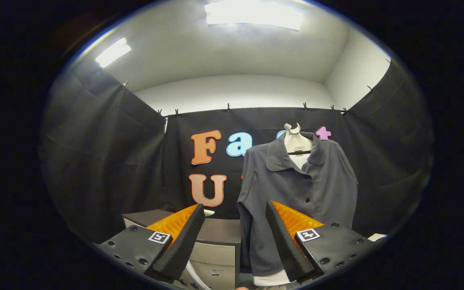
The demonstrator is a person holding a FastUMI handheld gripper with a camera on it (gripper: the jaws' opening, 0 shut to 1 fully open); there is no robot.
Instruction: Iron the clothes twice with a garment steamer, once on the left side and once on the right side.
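The gripper [235,225] is spread wide and holds nothing. The shirt [296,201] hangs on a mannequin [295,141] beyond the fingers, right of the grey cabinet [216,241]. I cannot tell where the steamer is. The risk, I judge: reaching toward the shirt empty-handed, or a finger snagging its near sleeve.
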